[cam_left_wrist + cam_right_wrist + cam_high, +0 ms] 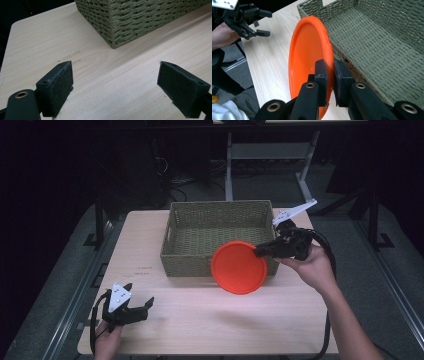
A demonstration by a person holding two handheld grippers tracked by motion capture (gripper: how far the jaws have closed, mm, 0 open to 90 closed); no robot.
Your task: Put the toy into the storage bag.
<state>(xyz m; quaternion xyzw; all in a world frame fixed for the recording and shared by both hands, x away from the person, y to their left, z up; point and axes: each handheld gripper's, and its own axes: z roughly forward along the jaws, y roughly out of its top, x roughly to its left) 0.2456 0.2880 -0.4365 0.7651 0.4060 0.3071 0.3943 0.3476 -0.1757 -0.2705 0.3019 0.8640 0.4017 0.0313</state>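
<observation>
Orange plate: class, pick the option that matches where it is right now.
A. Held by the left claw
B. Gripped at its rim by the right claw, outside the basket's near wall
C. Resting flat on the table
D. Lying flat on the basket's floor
B: the right claw pinches the rim of the orange plate, tilted against the basket front.
</observation>
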